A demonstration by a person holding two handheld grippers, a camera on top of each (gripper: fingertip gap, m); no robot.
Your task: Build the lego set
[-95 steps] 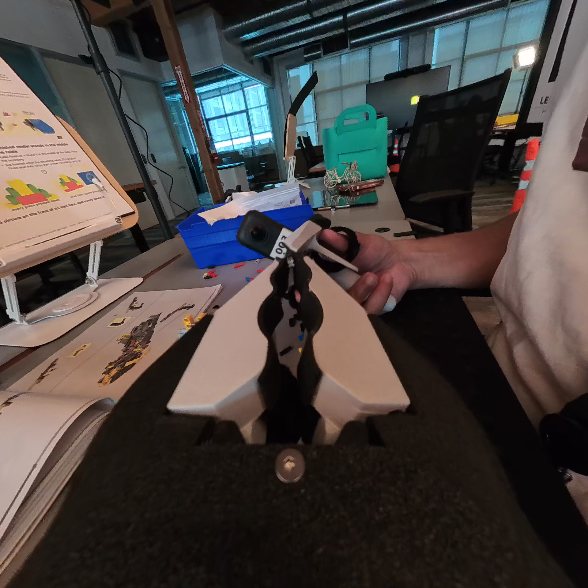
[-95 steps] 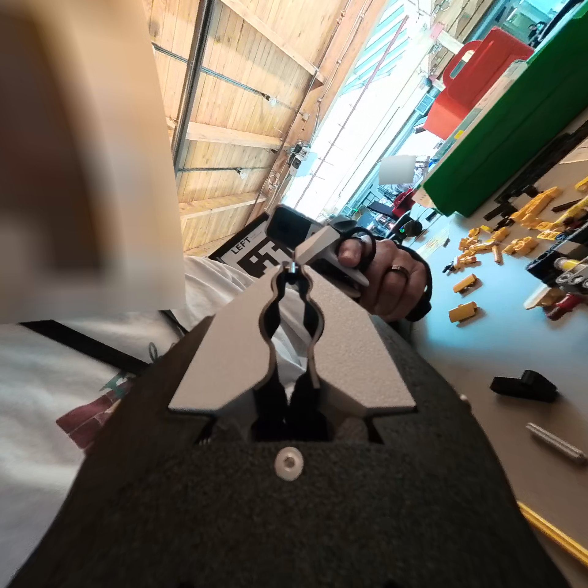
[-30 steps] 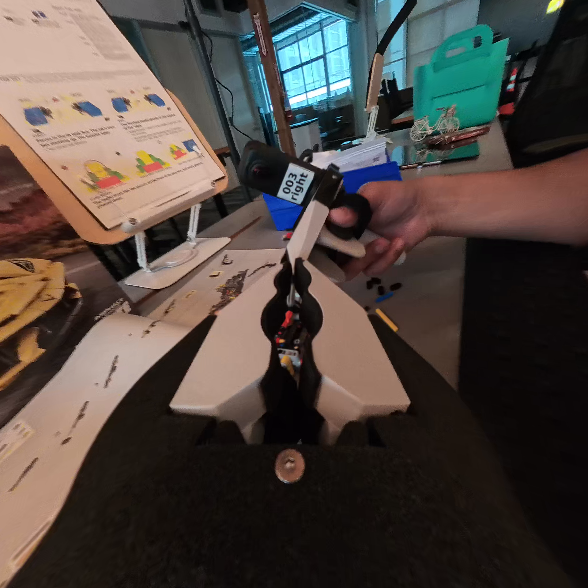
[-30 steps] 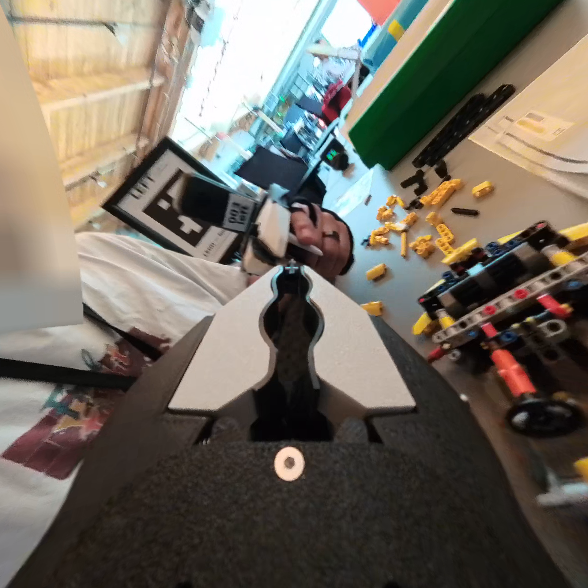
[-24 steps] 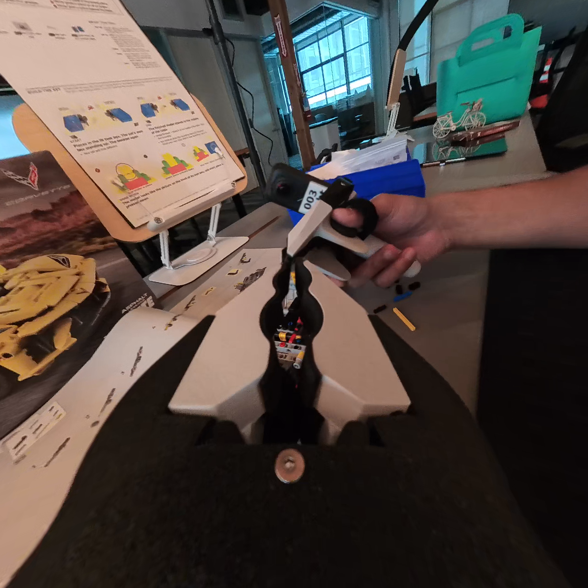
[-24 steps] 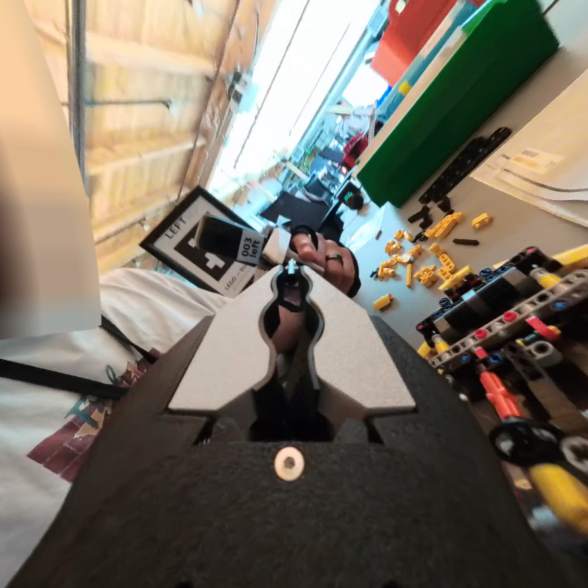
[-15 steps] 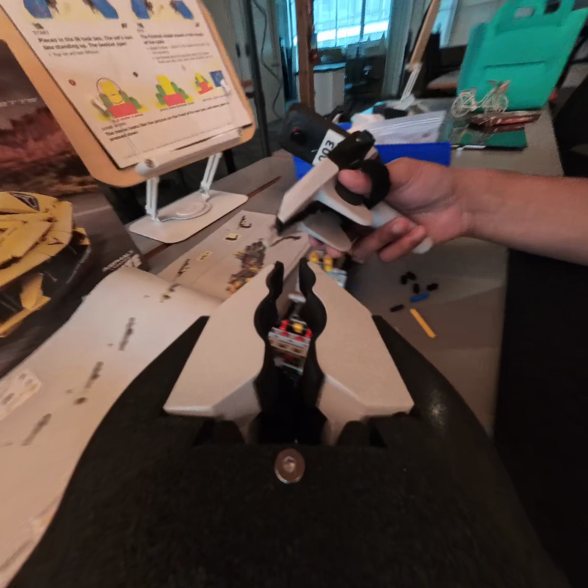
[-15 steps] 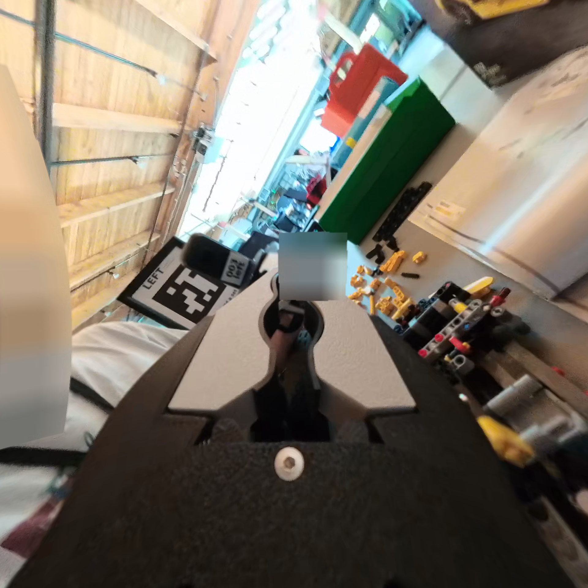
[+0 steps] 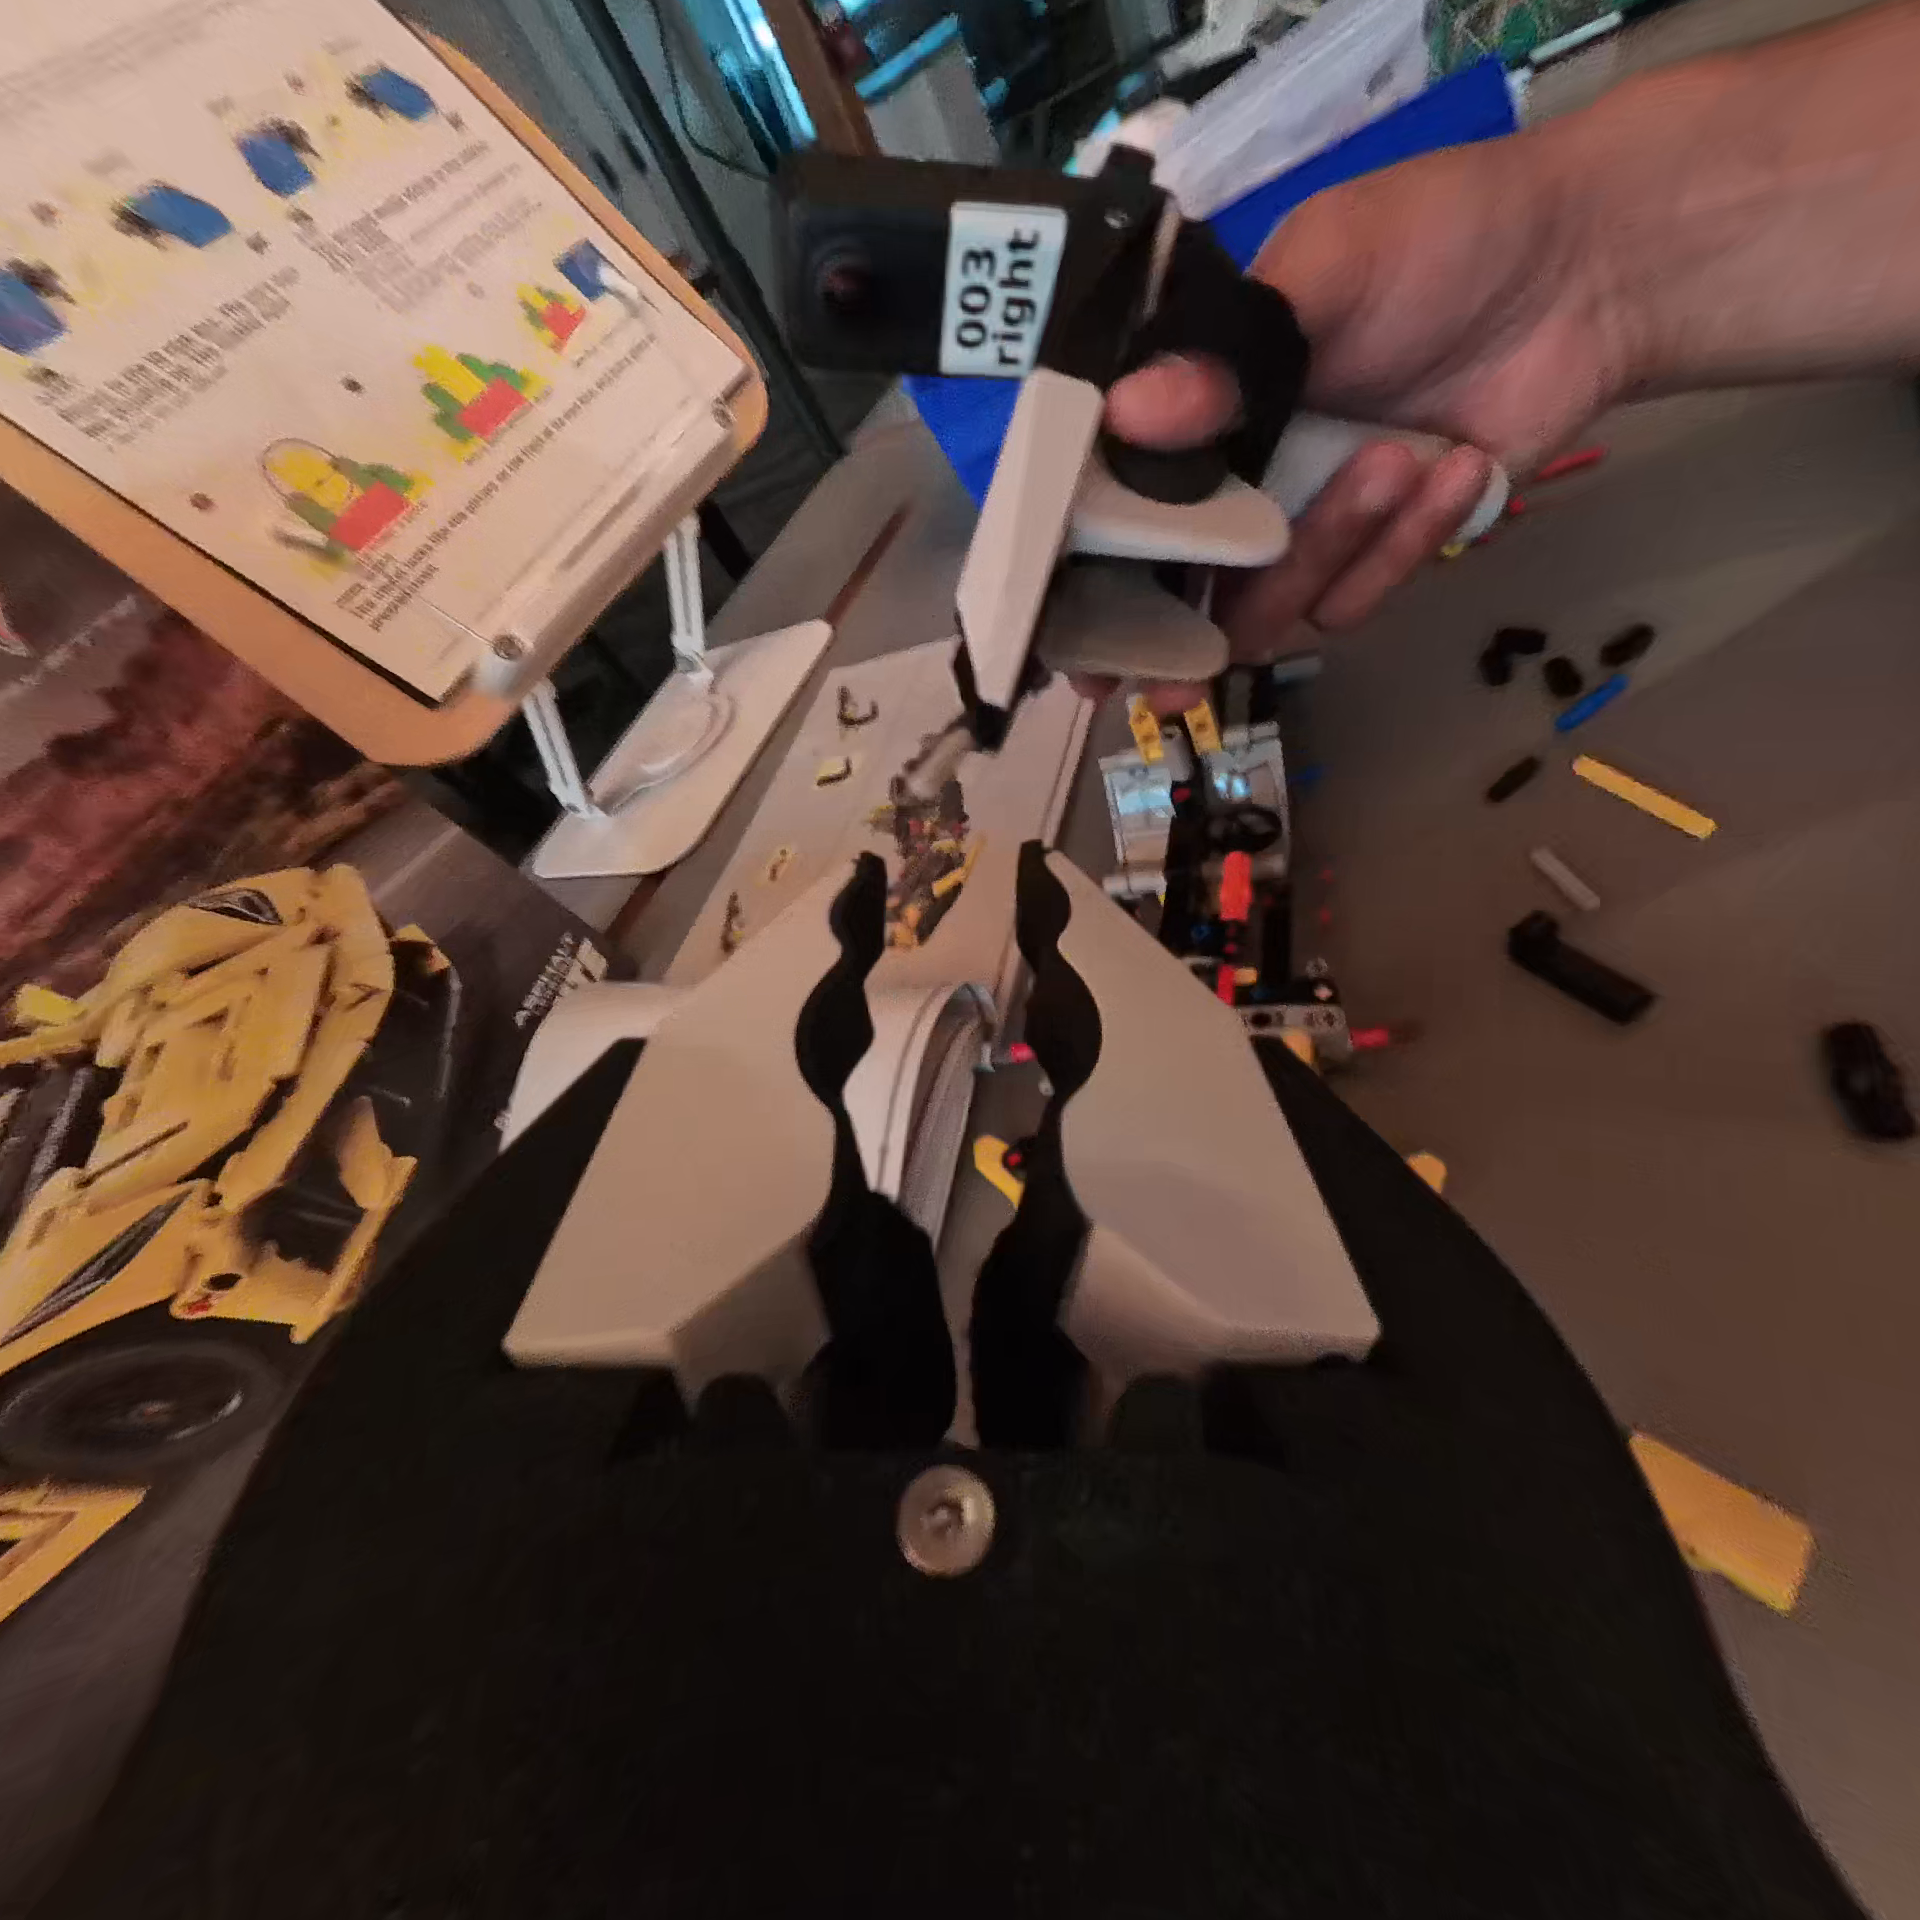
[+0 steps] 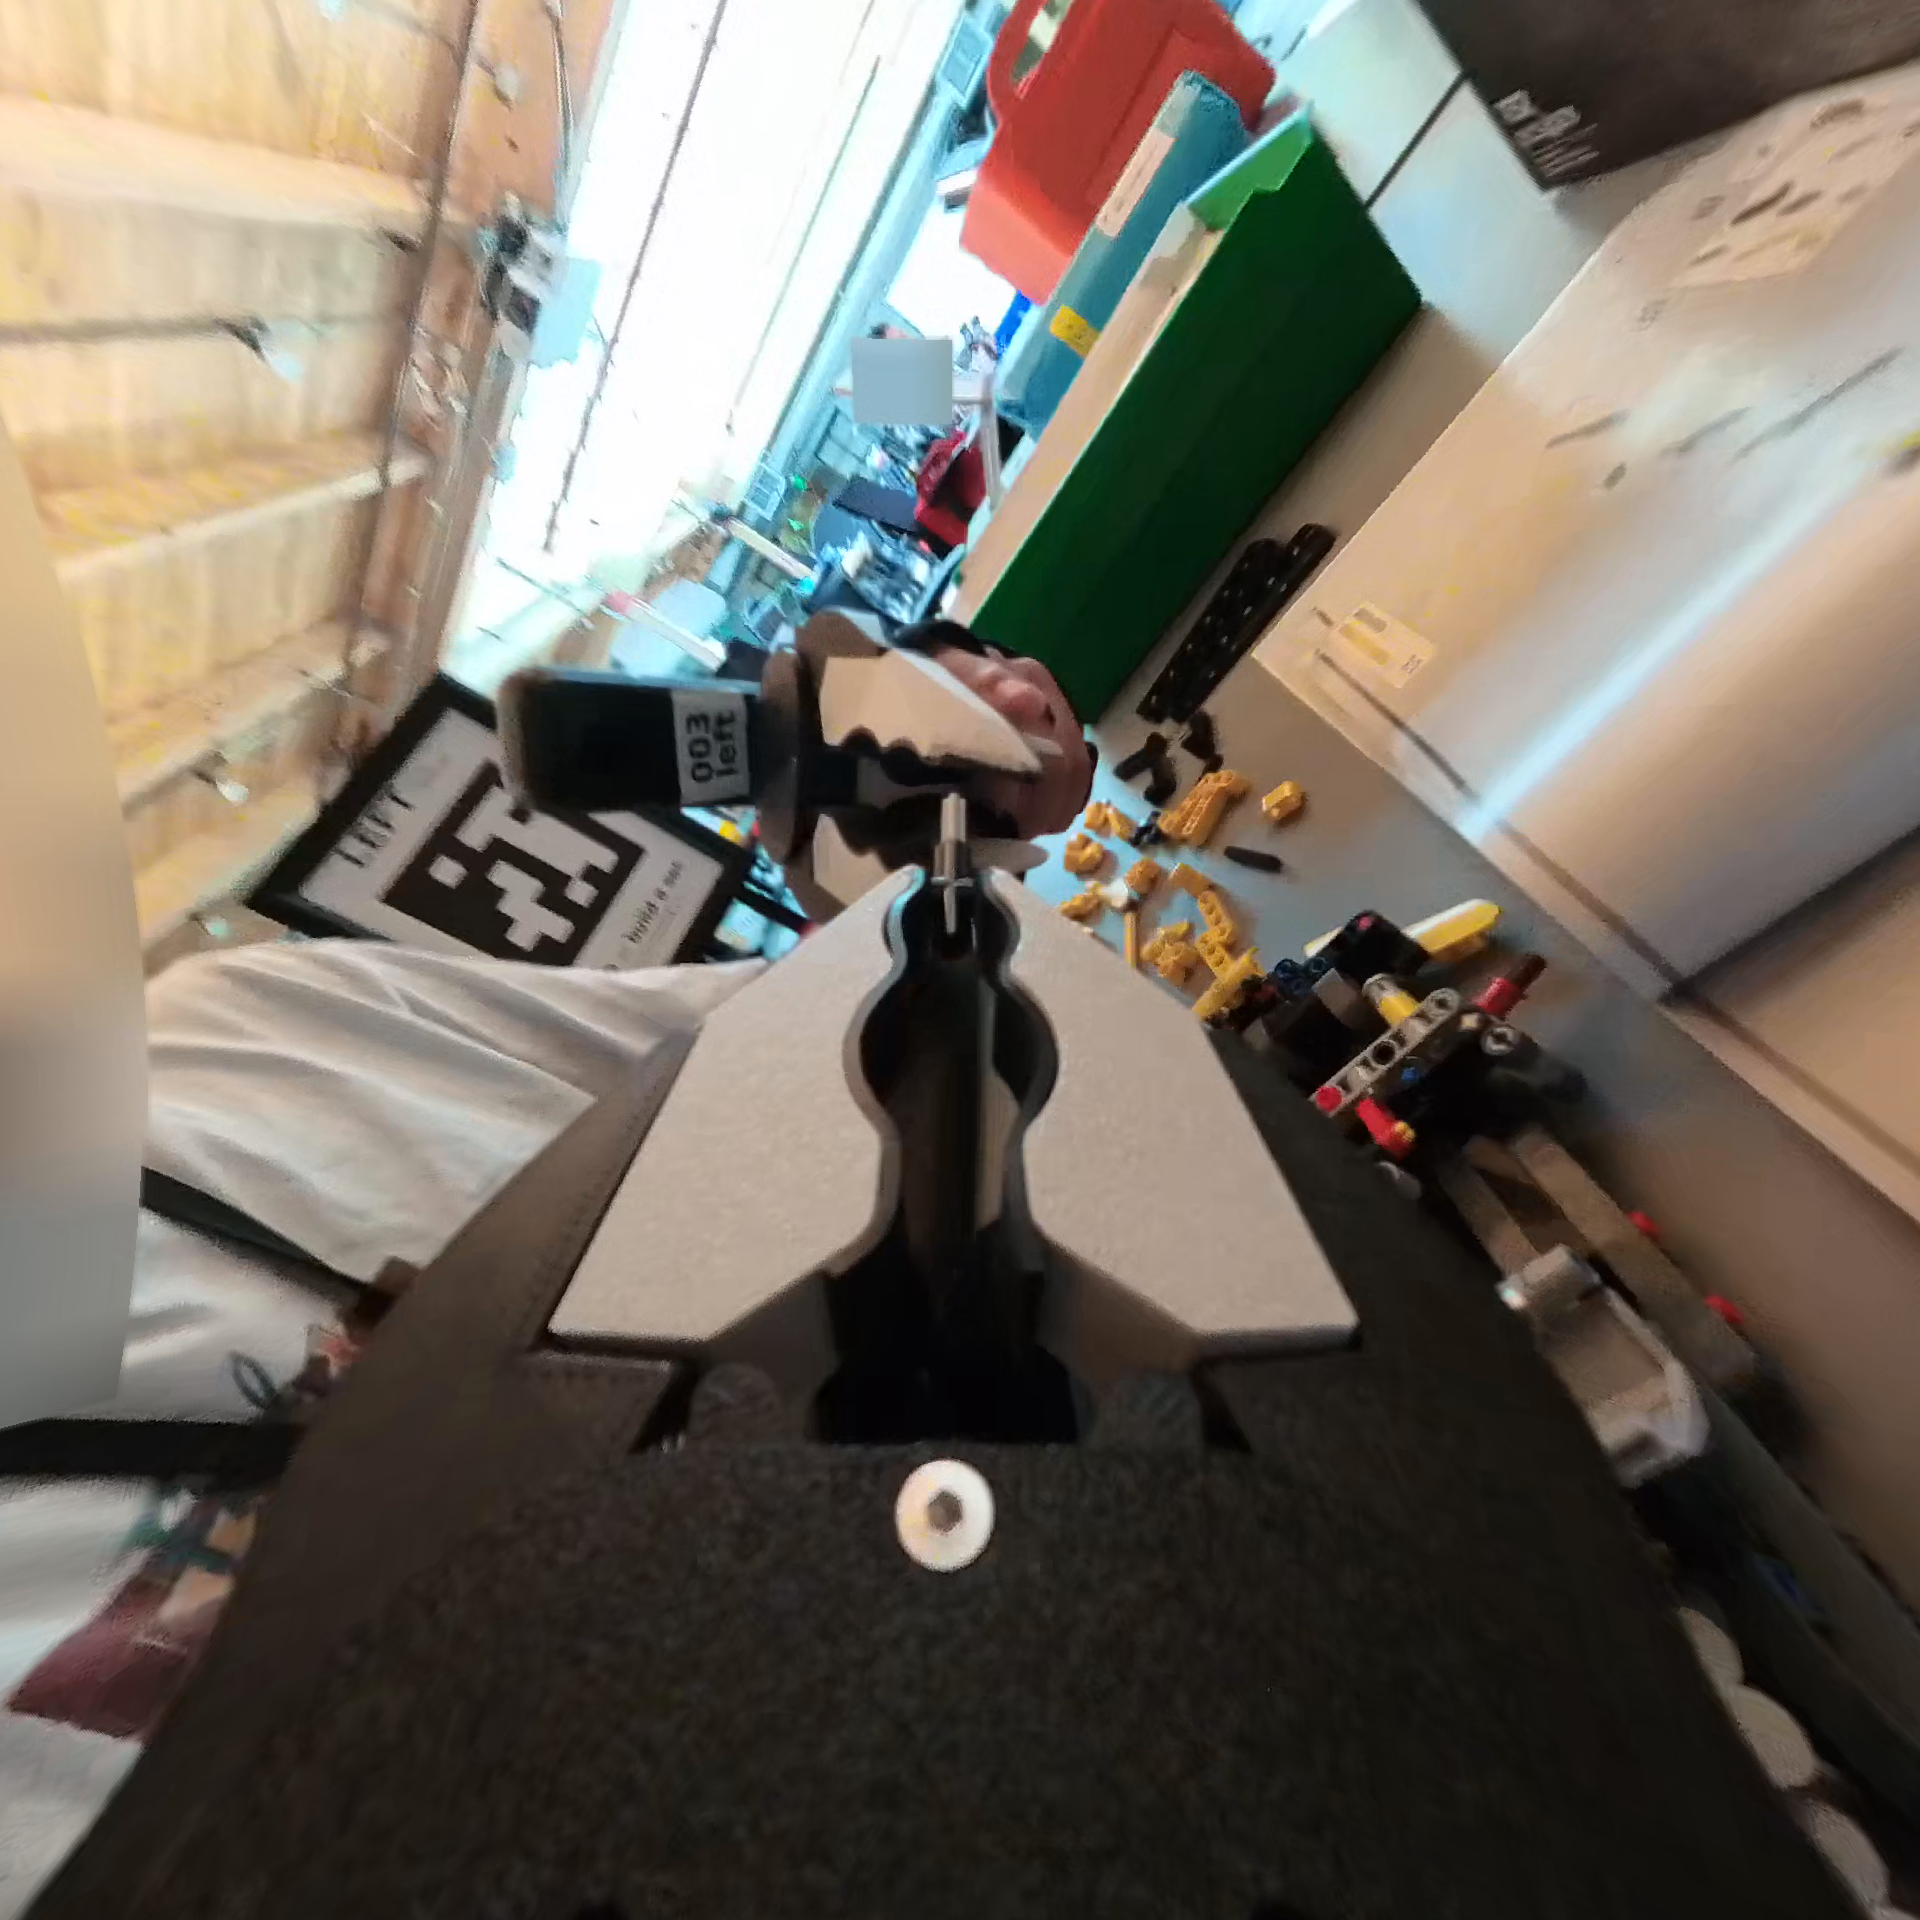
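Note:
My left gripper (image 9: 945, 868) is open and empty, above the edge of the open instruction booklet (image 9: 790, 831). My right gripper (image 9: 977, 717), held in a hand, is just ahead of it and shut on a small grey pin (image 9: 935, 753). In the right wrist view the pin (image 10: 951, 836) sticks out of the shut right gripper (image 10: 951, 883), pointing at the left gripper (image 10: 1029, 810). The partly built grey and black lego chassis (image 9: 1210, 873) lies on the table right of the booklet; it also shows in the right wrist view (image 10: 1392, 1029).
Loose black pieces (image 9: 1579, 977), a yellow beam (image 9: 1642, 795) and a yellow part (image 9: 1725, 1538) lie at the right. The lego box (image 9: 208, 1091) and a stand with a sheet (image 9: 343, 343) are at the left. Yellow parts (image 10: 1174, 914) lie near a green bin (image 10: 1195, 436). The grippers are tip to tip, or close to it. The yellow beam (image 9: 1642, 795) is about 20 centimeters from both grippers' fingertips.
My left gripper has opened and let go at the tips. The right gripper keeps the grey pin. Both have come down toward the booklet and the chassis.

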